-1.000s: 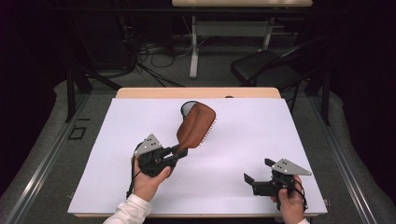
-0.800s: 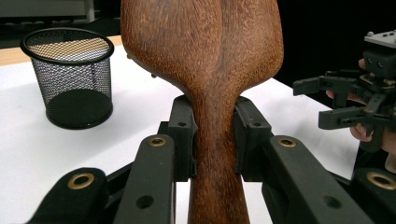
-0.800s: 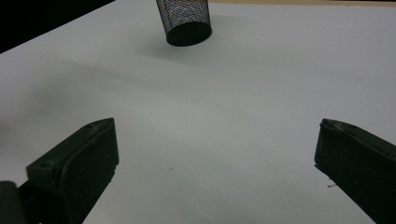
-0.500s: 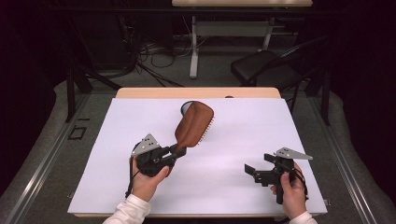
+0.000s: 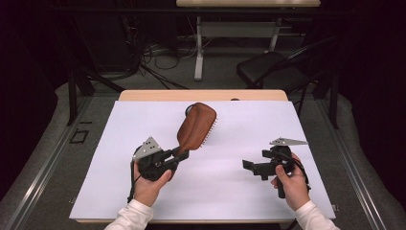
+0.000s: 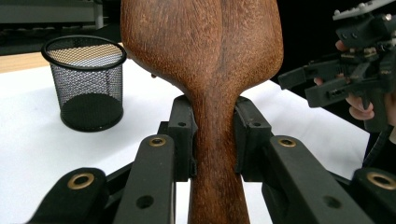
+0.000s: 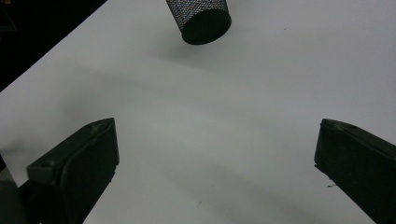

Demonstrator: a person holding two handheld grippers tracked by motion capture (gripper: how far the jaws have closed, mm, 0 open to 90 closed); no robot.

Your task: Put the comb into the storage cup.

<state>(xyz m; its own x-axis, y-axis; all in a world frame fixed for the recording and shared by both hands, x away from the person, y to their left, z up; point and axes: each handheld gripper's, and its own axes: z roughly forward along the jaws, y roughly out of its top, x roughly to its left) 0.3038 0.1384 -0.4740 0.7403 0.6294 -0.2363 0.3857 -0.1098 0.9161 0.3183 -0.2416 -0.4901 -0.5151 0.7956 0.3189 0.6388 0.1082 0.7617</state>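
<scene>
High view: the left gripper (image 5: 178, 154) pinches the handle of a wooden brush (image 5: 196, 126), raised over the white table (image 5: 239, 196), bristles facing right. The right gripper (image 5: 249, 165), jaws spread, holds nothing. A mesh cup (image 6: 86, 84) stands behind the brush.

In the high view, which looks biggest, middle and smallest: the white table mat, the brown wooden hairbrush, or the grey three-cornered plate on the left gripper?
1. White table mat, by far the biggest.
2. Brown wooden hairbrush.
3. Grey three-cornered plate on the left gripper, smallest.
</scene>
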